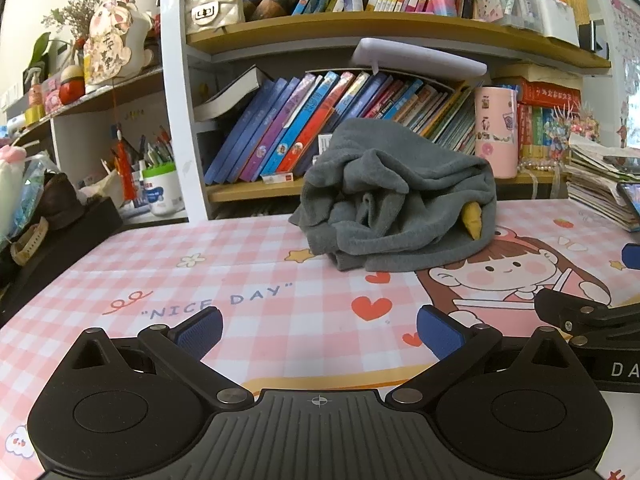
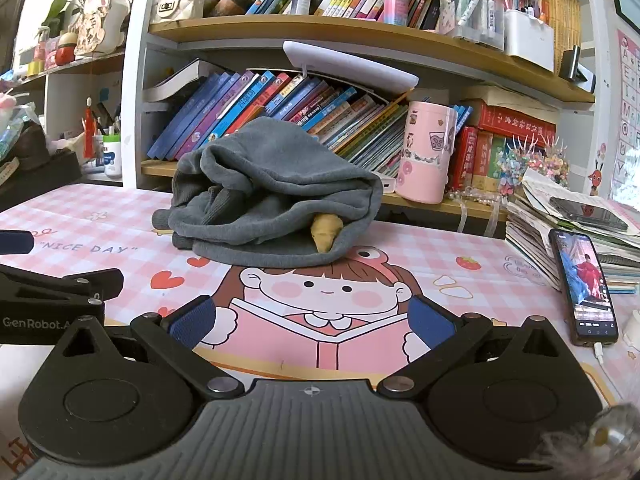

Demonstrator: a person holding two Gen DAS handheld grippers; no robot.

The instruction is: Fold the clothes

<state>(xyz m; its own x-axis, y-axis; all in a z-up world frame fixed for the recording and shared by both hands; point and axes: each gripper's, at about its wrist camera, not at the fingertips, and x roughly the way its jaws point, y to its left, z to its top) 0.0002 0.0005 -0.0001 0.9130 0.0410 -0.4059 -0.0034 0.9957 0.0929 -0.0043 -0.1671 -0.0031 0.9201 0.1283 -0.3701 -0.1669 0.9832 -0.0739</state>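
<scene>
Grey garment [image 1: 394,196] sits bunched in a loose heap at the centre of both wrist views, resting on the pink checked mat [image 1: 256,280] that covers the table, its folds rumpled and a small yellow piece of fabric [image 1: 472,220] poking out at its lower right edge. The heap lies just above the cartoon girl [image 2: 320,288] printed on the mat, its lower edge overlapping the top of her head, with the words "NICE DAY" to the lower left of it.

In the bottom of the left wrist view, the left gripper [image 1: 319,330] hovers low over the mat, its blue-padded jaws spread wide and holding nothing, well short of the garment. The right gripper [image 2: 312,322] fills the bottom of the right wrist view in the same posture, jaws parted and empty above the girl's open book. Each gripper shows at the edge of the other's view, so the two sit side by side.

Behind the garment, across the upper half of both frames, a bookshelf [image 2: 352,28] packed with leaning books spans the scene, with a pink cup [image 2: 426,152] on its lower shelf right of centre. At the right edge of the right wrist view, a phone [image 2: 585,288] with a lit screen lies on the table beside a stack of papers [image 2: 532,232].
</scene>
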